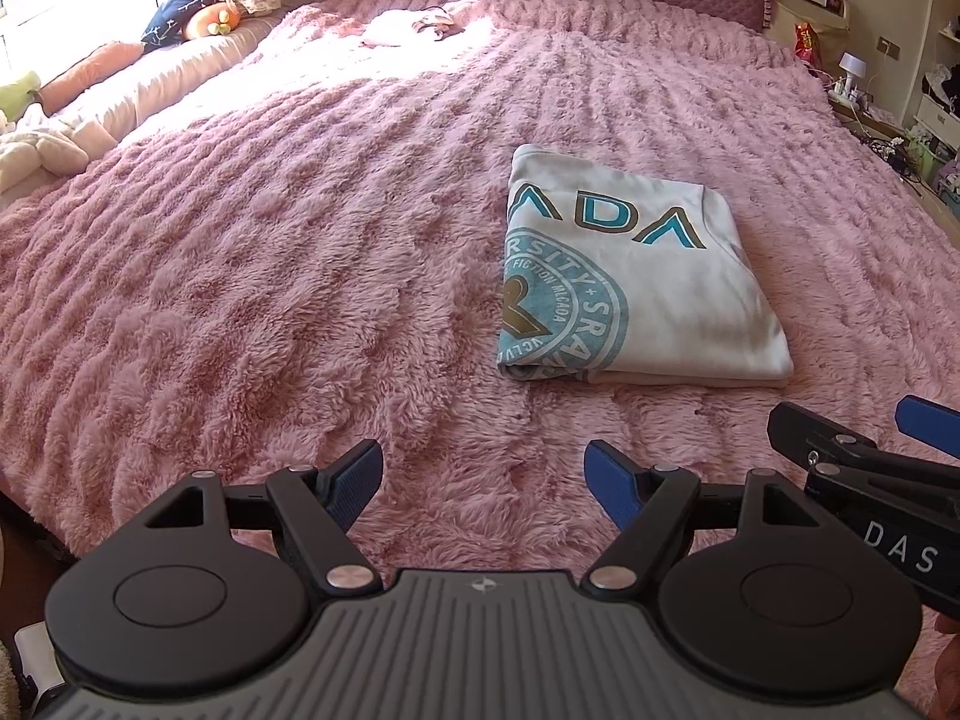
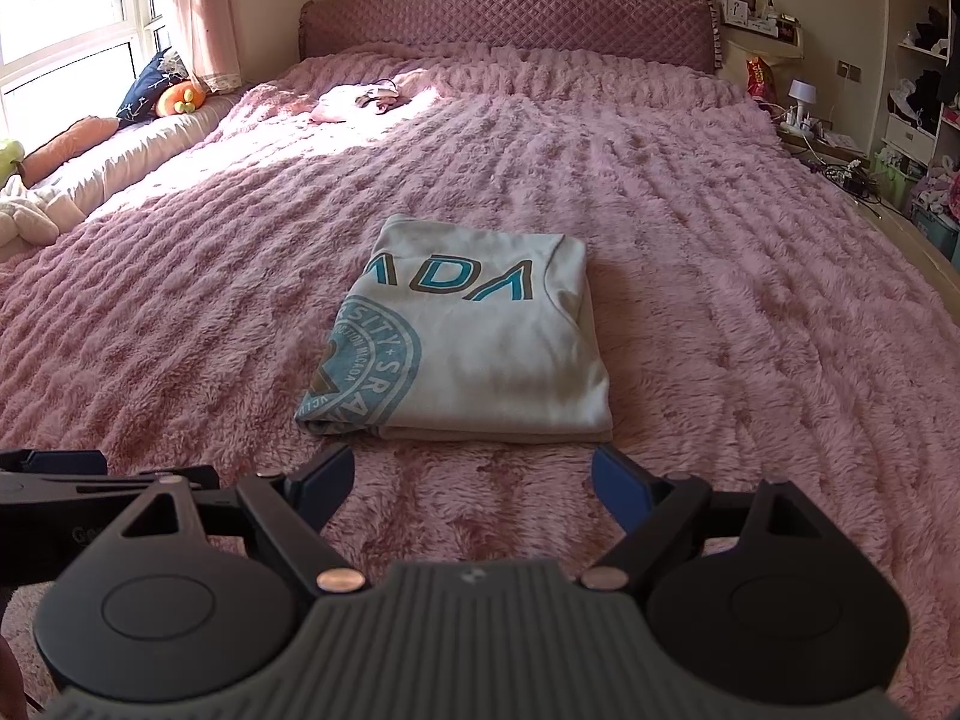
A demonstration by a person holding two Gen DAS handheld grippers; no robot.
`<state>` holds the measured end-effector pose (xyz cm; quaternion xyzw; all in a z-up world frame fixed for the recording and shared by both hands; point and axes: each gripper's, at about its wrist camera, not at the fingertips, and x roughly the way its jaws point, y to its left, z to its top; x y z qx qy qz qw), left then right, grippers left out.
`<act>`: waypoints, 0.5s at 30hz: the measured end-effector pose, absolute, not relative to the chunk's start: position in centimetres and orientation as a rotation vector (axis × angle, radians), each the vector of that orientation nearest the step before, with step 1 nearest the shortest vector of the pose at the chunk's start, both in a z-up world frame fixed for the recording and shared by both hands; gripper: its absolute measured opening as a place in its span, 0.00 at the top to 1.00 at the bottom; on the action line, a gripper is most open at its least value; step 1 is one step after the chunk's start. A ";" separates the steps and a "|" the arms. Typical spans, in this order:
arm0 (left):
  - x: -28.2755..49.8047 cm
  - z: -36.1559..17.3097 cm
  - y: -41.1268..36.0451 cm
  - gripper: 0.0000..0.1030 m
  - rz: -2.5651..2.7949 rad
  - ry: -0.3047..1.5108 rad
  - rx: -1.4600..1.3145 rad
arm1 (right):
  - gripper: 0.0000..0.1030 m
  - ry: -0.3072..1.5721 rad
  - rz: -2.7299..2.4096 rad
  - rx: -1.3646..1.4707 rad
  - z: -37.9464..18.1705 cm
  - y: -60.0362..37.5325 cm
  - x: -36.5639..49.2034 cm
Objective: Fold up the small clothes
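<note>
A white T-shirt with teal and brown print (image 1: 654, 288) lies folded into a flat rectangle on the pink fluffy bedspread (image 1: 270, 276). It also shows in the right wrist view (image 2: 480, 348). My left gripper (image 1: 483, 480) is open and empty, hovering near the bed's front edge, to the near left of the shirt. My right gripper (image 2: 471, 483) is open and empty, just in front of the shirt's near edge. The right gripper also shows in the left wrist view (image 1: 858, 420), at the right. The left gripper's black frame shows at the left edge of the right wrist view.
A small pile of pale clothes (image 2: 360, 99) lies far back near the quilted headboard (image 2: 510, 18). Cushions and plush toys (image 2: 174, 96) line the window side at left. A nightstand with a lamp (image 2: 801, 99) and cluttered shelves (image 2: 918, 102) stand at right.
</note>
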<state>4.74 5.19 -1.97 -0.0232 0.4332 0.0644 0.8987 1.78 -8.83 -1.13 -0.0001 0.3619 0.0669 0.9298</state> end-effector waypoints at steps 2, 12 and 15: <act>4.7 -2.0 5.2 0.13 0.132 0.894 -0.051 | 0.20 0.743 0.138 -0.001 -1.2 -8.8 1.8; 4.8 -2.1 4.8 0.12 0.133 0.889 -0.020 | 0.20 0.745 0.129 0.014 -1.3 -9.1 1.8; 4.8 -2.2 4.7 0.11 0.142 0.889 -0.008 | 0.20 0.749 0.128 0.018 -1.4 -9.2 1.9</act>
